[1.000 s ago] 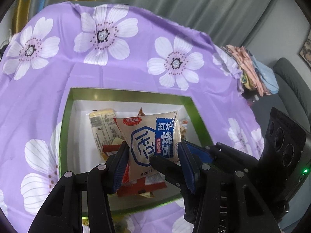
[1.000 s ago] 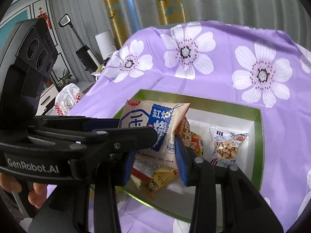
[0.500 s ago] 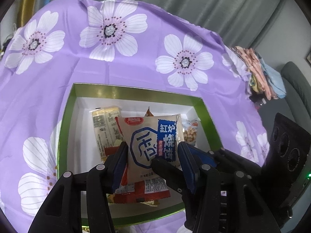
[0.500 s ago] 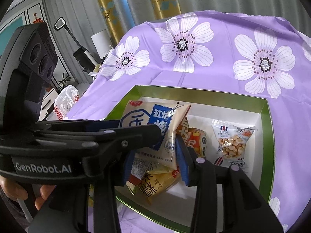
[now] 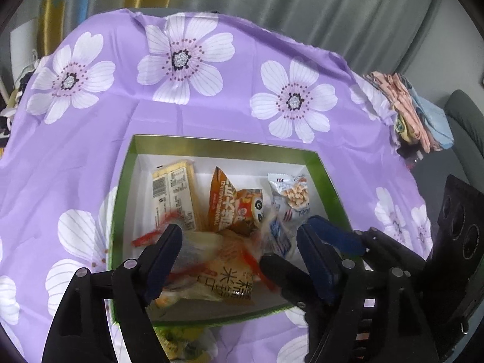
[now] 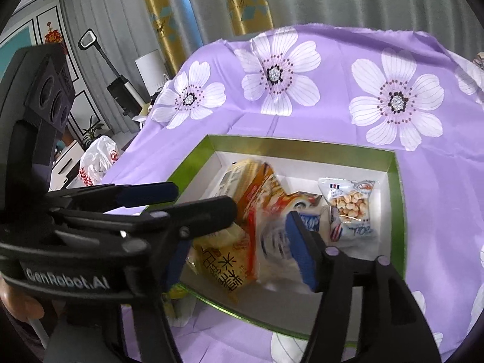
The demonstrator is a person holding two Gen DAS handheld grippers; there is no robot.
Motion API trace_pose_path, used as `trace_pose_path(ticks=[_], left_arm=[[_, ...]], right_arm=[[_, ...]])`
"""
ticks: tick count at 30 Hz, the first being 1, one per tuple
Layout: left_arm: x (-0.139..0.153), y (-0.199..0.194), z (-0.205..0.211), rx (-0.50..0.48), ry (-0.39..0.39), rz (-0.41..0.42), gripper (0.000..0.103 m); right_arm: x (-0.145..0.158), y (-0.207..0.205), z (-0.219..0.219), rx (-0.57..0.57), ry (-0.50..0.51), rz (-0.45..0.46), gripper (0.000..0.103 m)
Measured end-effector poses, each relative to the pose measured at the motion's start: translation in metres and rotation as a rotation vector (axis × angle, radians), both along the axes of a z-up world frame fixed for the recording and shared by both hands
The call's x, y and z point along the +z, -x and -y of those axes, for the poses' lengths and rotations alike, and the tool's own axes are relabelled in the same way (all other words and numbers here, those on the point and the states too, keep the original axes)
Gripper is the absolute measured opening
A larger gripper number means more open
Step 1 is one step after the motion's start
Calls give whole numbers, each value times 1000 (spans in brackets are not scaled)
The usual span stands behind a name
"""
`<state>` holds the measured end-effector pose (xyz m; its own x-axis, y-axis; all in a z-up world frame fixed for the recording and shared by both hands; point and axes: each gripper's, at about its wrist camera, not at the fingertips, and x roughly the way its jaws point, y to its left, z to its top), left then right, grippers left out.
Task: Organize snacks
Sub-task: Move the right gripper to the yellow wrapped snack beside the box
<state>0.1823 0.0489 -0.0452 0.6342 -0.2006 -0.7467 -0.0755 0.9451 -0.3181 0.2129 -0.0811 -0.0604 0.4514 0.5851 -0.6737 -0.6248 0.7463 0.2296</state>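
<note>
Lying blurred below left claw [image 5: 239,242], blue-white packet [image 5: 276,234]

Both grippers spread wide, side by side

The left gripper [image 5: 239,251] hangs with its jaws parted, gripping nothing. The right gripper [image 6: 239,242], also parted and free, sits just beside it, its fingers crossing the left one's.

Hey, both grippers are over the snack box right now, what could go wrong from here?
1. The left gripper and right gripper are both open and crossed close together over the green-rimmed white box; pulling out carelessly could knock them together.
2. The blurred blue-and-white packet lies against the yellow printed packet in a heap by the near wall, so it may slide or stick up.
</note>
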Motion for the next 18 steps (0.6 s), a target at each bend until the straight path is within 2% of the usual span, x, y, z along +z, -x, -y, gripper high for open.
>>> trace_pose_path(ticks=[7, 11, 12, 14, 18], left_arm=[[20, 26, -22, 48, 27, 33, 79], [30, 43, -30, 74, 14, 48, 80], [32, 49, -32, 79, 13, 53, 81], [34, 57, -35, 86, 13, 55, 88], [33, 76, -36, 102, 4, 60, 89]], right_arm=[[12, 22, 13, -8, -12, 18, 72], [20, 33, 20, -8, -21, 30, 75], [22, 36, 21, -8, -24, 33, 76], [26, 43, 26, -9, -32, 40, 77], [30, 53, 32, -8, -41, 43, 78]])
